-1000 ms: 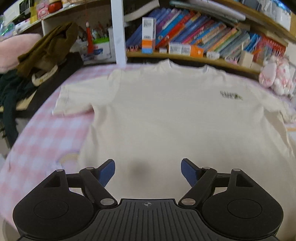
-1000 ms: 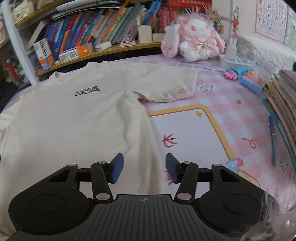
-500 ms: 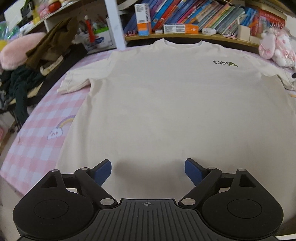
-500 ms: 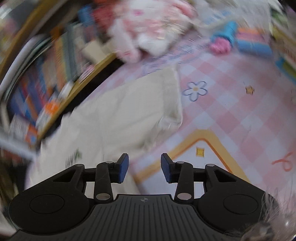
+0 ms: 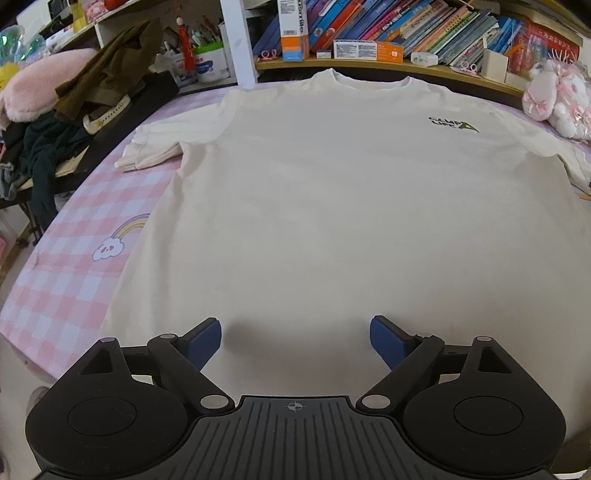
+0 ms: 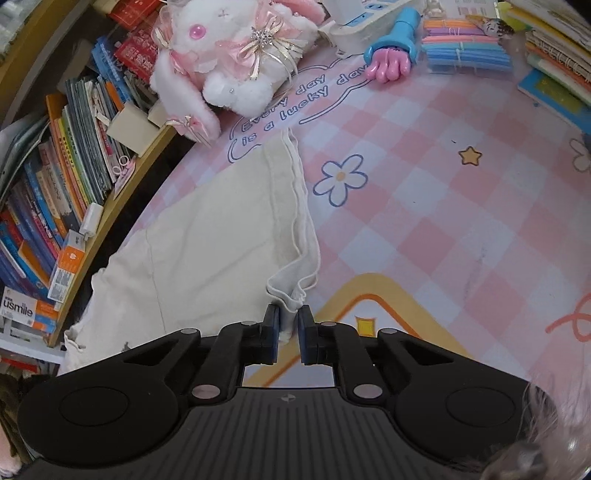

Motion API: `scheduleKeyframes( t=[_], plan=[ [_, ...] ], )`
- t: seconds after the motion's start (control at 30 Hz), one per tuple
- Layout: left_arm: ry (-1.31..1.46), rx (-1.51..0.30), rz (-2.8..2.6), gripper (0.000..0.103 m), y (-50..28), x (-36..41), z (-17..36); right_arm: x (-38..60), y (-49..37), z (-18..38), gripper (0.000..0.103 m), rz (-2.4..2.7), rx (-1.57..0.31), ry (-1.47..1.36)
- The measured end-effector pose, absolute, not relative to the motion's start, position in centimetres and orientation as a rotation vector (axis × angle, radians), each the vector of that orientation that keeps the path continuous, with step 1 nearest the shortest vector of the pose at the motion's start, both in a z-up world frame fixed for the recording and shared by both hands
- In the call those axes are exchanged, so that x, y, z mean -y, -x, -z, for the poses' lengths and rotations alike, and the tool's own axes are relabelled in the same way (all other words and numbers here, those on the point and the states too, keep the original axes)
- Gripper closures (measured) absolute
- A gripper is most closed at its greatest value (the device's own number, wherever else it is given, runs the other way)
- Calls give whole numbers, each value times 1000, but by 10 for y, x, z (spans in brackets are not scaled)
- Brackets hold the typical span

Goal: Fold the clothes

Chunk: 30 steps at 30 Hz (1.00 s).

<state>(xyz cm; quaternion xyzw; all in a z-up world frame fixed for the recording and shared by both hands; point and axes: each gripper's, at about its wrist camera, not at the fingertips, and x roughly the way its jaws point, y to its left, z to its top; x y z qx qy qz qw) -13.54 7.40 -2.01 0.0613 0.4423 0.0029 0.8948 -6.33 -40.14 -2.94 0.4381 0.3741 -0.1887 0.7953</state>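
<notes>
A cream T-shirt (image 5: 332,206) lies flat and face up on the pink checked table cover (image 5: 74,266), neck toward the bookshelf. My left gripper (image 5: 295,339) hovers over the shirt's lower hem, open wide, with nothing between its blue pads. In the right wrist view the shirt's sleeve (image 6: 229,229) lies on the cover. My right gripper (image 6: 289,328) is at the sleeve's near corner. Its jaws are closing, and the bunched cuff fabric is pinched between the pads.
A plush rabbit (image 6: 229,55) sits just beyond the sleeve, with a blue and pink toy hand (image 6: 391,55) and stacked notebooks (image 6: 554,48) to its right. Bookshelves (image 5: 406,29) run along the far edge. A pile of dark clothes (image 5: 74,103) lies off the table's left side.
My right gripper swung from the shirt's side edge to the sleeve, rolled, and closed on the cuff corner. The left gripper pulled back toward the hem and opened a little wider.
</notes>
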Motion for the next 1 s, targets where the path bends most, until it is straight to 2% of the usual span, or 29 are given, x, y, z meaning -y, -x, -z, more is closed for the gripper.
scheduleKeyframes(
  t=[0.27,0.53,0.6,0.67,0.8,0.93,1.0],
  plan=[
    [-105,-920,-12,9,134,-76,21,387,52,22,95,415,-813,-701],
    [-94,-932,-2,9,134,-77,20,392,46,23,94,424,-798,-606],
    [-98,-938,0,9,132,-77,20,392,49,23,88,403,-804,-597],
    [-110,-939,2,9,131,-76,19,389,56,19,67,405,-805,-577],
    [-121,-905,7,9,132,-72,14,369,77,9,59,349,-803,-473],
    [-121,-860,10,9,132,-69,5,345,101,0,46,293,-799,-412],
    [-117,-845,9,9,132,-67,2,334,112,-7,45,269,-796,-388]
  ],
)
